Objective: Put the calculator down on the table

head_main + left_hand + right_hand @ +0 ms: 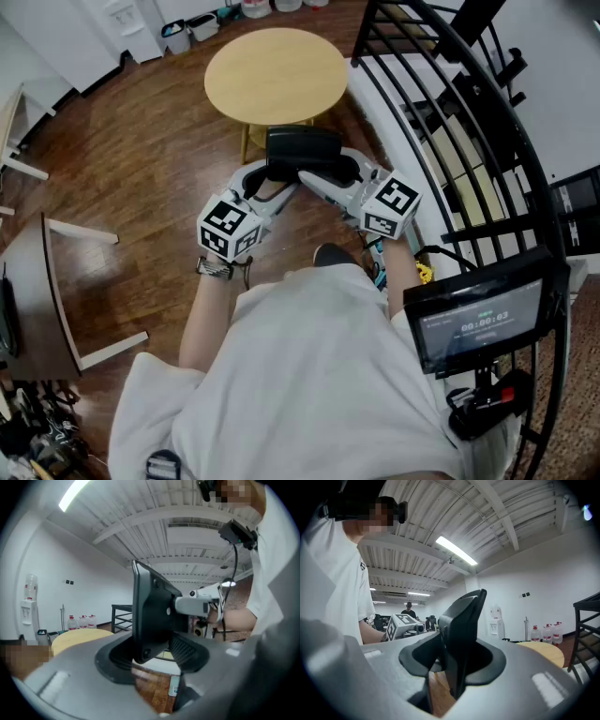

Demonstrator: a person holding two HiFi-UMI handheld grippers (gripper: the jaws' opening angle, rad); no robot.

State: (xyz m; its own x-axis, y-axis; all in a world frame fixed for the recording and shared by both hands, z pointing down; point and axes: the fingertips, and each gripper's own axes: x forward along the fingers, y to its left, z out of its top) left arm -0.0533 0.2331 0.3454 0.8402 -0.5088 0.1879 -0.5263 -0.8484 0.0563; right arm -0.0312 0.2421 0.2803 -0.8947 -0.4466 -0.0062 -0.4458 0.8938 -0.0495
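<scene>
Two grippers on one calculator (305, 150) | right gripper (317, 178): clamped on its edge, from 4 o'clock | left gripper (270, 176): jaws wide, astride it unpressed, from 7 o'clock | calculator aloft, round table (277, 70) at 12 o'clock

The calculator (302, 152) is smooth, matt black plastic. The left tool (270, 178) and right tool (328, 180) have matt grey plastic jaws and white plastic bodies. The far round table (276, 73) is pale, smooth wood. The floor (141, 122) is glossy dark wood planks, the railing (466, 94) at right is black metal, and the near shirt (309, 375) is white cloth.
</scene>
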